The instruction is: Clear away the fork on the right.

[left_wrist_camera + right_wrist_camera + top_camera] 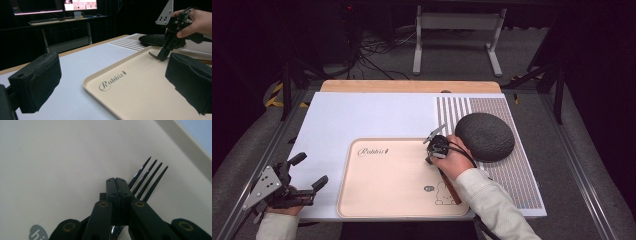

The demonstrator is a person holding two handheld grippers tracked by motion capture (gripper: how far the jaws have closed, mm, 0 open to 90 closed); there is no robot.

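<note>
Cream tray (382, 195), dark round cushion (485, 136), monitors (37, 6)

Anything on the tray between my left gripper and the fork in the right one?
No. In the left gripper view, bare tray runs from the open left gripper to the right gripper with the fork, apart from the printed Rabbit lettering.

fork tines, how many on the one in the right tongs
4. The black metal fork is clamped in the shut right tongs; its four tines fan out side by side past the tips, above the beige plastic tray. The handle is hidden under the tongs.
</note>
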